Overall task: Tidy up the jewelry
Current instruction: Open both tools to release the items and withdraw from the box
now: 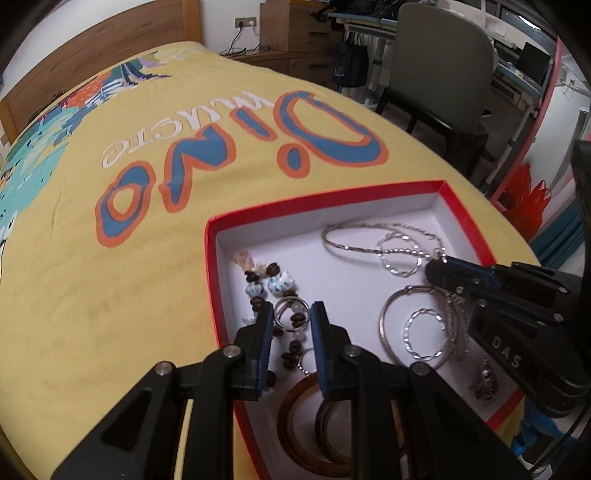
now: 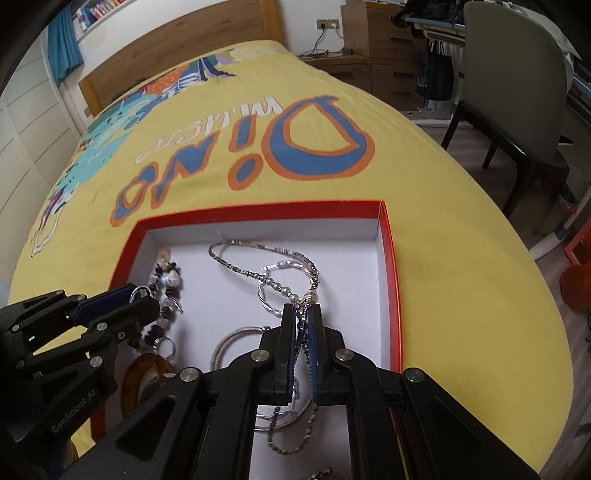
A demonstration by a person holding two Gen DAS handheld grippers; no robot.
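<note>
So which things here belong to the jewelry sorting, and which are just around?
Job: red box, silver chain necklace in right hand-held gripper, beaded bracelet, silver hoops, amber bangles, left hand-held gripper.
Around: yellow bedspread, grey chair, wooden drawers.

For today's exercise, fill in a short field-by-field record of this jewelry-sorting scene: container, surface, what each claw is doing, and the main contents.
container: red box with white inside, no lid on it
surface: yellow bedspread printed with "Dino"
left claw: partly open around a silver ring, above the beaded bracelet
right claw: shut on the silver chain necklace
other contents: silver hoops, brown bangles
background: grey chair, wooden headboard
</note>
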